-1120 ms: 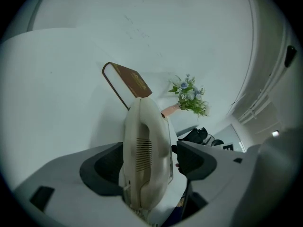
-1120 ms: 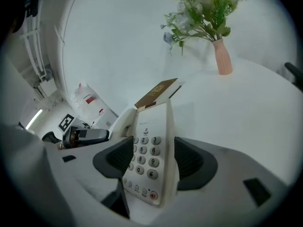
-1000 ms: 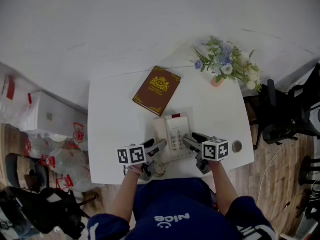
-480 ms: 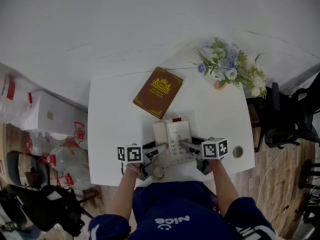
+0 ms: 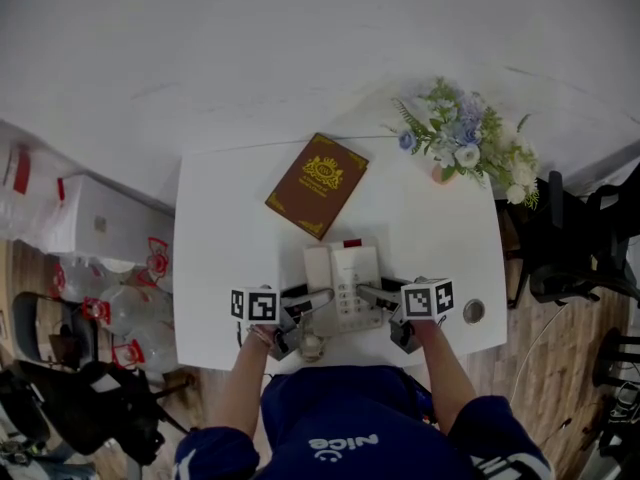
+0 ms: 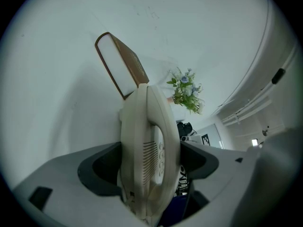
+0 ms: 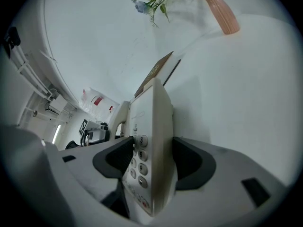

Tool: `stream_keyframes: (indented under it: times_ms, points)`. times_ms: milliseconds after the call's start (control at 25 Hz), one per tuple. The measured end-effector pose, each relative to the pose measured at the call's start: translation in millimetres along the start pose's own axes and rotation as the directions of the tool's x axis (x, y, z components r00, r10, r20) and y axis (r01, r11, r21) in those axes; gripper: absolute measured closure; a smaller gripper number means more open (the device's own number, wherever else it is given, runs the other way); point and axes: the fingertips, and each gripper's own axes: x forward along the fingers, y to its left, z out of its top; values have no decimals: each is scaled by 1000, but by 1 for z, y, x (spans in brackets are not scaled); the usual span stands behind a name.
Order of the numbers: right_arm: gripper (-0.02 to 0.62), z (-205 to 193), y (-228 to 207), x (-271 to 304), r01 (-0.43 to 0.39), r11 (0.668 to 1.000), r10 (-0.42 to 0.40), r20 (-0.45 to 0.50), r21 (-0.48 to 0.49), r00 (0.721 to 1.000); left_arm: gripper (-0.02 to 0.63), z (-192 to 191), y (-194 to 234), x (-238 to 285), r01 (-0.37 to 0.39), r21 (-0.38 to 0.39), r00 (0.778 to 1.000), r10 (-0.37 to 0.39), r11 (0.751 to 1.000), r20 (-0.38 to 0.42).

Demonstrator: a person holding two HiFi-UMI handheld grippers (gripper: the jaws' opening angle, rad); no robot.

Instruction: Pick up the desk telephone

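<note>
I have the desk telephone (image 5: 344,282) between my two tools at the near edge of the white counter (image 5: 220,248), just in front of my body. My left gripper (image 6: 149,161) takes the handset side. Its jaws have just been widening, but the phone stands edge-on between them and both dark pads lie against its body, so I count it as grasped there. My right gripper (image 7: 149,157) takes the keypad side: one pad sits on the number buttons, the other on the underside, clenched on the casing. From above, the two marker cubes flank the phone, left (image 5: 253,305) and right (image 5: 428,299), with my forearms running back toward me. I cannot tell whether the phone's base is off the counter or resting on it. Beyond the phone, a brown book (image 5: 317,184) with a gold crest lies flat and askew. A bunch of flowers (image 5: 465,143) in a pink vase (image 7: 222,13) stands at the far right corner, well apart from the phone.
</note>
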Motion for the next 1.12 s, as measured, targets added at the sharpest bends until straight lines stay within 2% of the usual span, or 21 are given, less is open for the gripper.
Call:
stream_keyframes:
  times_ms: [560, 1120]
  points:
    - [327, 0, 1, -1, -5, 1000, 5, 15, -3, 1000, 221, -1, 0, -3, -19, 13, 999, 18, 1000, 41]
    - [327, -18, 18, -15, 13, 1000, -14, 47, 28, 999, 221, -14, -19, -14, -4, 45, 1000, 4, 999, -2]
